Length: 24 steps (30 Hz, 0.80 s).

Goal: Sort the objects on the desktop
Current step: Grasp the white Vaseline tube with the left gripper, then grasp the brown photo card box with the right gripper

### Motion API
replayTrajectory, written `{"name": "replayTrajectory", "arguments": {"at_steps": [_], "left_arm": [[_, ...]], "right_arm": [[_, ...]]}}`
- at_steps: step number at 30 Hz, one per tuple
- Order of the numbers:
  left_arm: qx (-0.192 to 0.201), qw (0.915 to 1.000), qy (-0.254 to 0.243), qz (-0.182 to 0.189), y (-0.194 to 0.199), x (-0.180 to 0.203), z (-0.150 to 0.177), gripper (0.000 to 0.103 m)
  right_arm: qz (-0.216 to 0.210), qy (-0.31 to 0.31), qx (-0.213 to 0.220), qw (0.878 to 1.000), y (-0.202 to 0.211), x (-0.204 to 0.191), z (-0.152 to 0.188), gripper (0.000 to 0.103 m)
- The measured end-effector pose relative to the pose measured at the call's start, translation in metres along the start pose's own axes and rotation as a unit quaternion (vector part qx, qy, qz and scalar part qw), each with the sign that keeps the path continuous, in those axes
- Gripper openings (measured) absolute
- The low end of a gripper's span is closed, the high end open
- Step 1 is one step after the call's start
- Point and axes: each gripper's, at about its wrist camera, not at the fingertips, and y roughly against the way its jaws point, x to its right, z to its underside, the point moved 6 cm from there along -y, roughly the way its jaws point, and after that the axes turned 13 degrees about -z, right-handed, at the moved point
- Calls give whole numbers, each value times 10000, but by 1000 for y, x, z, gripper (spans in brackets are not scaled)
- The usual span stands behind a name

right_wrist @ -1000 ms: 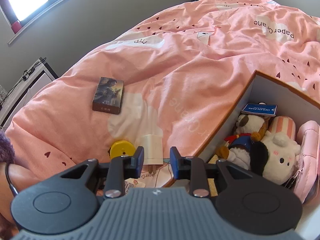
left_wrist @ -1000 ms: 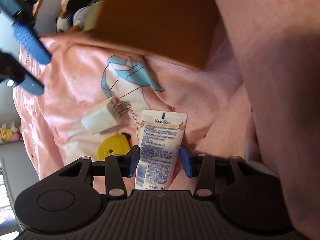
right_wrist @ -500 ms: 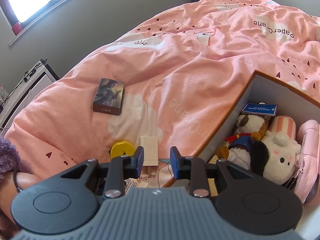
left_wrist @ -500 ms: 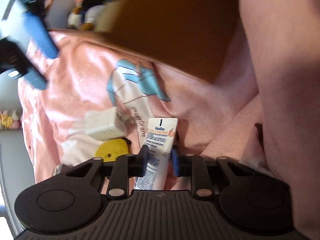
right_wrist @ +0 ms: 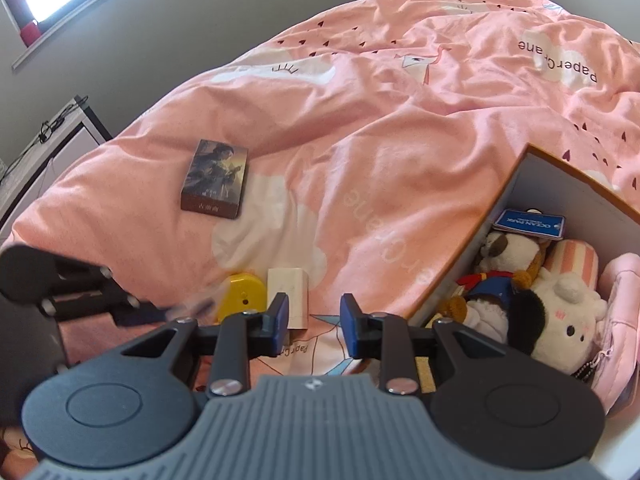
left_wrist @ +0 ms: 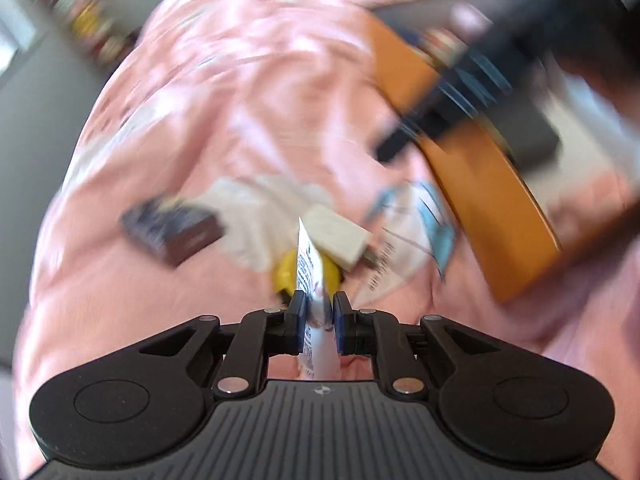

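"On the pink bed cover (right_wrist: 360, 128), what is put away and what is not?" asks the first speaker.

"The orange box (right_wrist: 576, 184) sits at the right with soft toys (right_wrist: 552, 312), a blue card (right_wrist: 528, 222) and a pink pouch (right_wrist: 620, 304) inside it. So part of the sorting looks done. A dark card box (right_wrist: 216, 180), a yellow round thing (right_wrist: 244, 294) and a white charger (right_wrist: 290, 290) lie on the cover, outside the box. The charger and the yellow thing are side by side, and the card box is farther off."

"Where is the cream tube (left_wrist: 314, 280)?"

"The left gripper (left_wrist: 318, 320) pinches it. Its jaws have just been closing, and the blue pads press on both sides of the tube. The tube stands on edge above the yellow thing and the charger."

"How is that different from a second ago?"

"Back then the tube lay flat on the cover between wide-open jaws. Now it is squeezed, lifted off the cover and turned on its side. That view is very blurry, so the gripper seems to be swinging."

"And the right gripper (right_wrist: 314, 326)?"

"Its fingers are partly spread with nothing between them. It hangs over the cover near the charger, just as before."

"What is left?"

"Probably the tube goes in the box, then the other three things."
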Motion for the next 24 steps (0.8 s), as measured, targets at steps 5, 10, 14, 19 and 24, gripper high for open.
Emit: {"name": "replayTrajectory", "arguments": {"at_steps": [5,10,14,19,24], "left_arm": [[23,9893,1452,136,1,-61,-8,14],[166,9704,2405,102,11,-113,-10,14],[147,9588,2837,12,3,-149,-13,14],[-29,9427,3329,241,-7,-174,-3,15],[-29,9252,3760,501,-9,-187,13,15]], "right_arm": [[-139,141,-107,9997,-13,-13,-11,29],[-435,226,-29,9988,-28,-33,-32,29],[-711,325,125,9969,-46,-54,-50,30],[-687,469,302,9961,-74,-69,-67,31],[-626,665,258,9955,-97,-80,-75,32]]}}
